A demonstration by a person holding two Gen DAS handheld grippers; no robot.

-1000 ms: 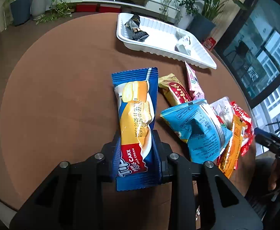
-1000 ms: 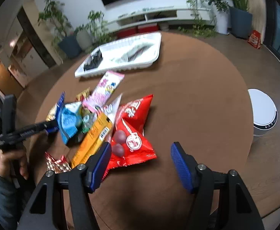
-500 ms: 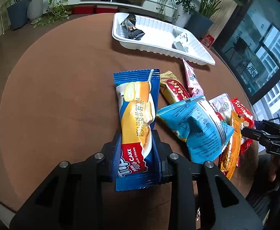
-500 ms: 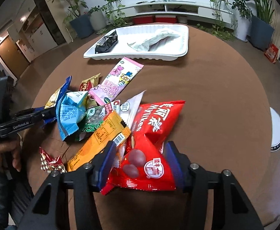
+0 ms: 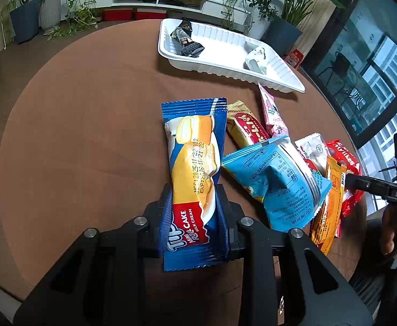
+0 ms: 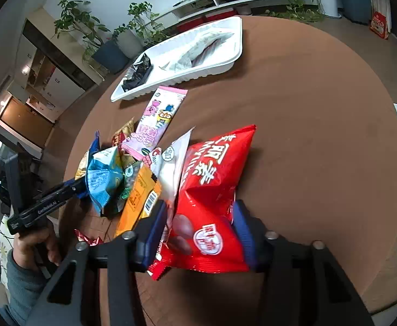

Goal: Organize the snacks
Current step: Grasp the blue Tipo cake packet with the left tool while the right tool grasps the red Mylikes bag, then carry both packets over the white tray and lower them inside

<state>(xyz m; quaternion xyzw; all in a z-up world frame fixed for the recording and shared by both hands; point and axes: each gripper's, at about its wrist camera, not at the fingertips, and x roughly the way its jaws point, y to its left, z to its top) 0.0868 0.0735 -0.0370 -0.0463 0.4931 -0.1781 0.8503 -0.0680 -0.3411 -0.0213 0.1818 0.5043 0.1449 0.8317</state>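
Left hand-held gripper (image 5: 194, 212): I clench the blue cake pack (image 5: 193, 163), lower end pinched, over the table (image 5: 76, 135).
Right hand-held gripper (image 6: 201, 231): just closing, pads press my red bag (image 6: 212, 190).
White tray (image 5: 225, 65): holds a black wrapper (image 5: 186, 40) and a pale one (image 5: 257, 58).

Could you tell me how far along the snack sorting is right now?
Done: two packets lie in the white tray. In hand: the left gripper pinches the blue cake packet; the right gripper, jaws just closing, squeezes the red bag. Left: the pile on the table, including the light-blue packet.
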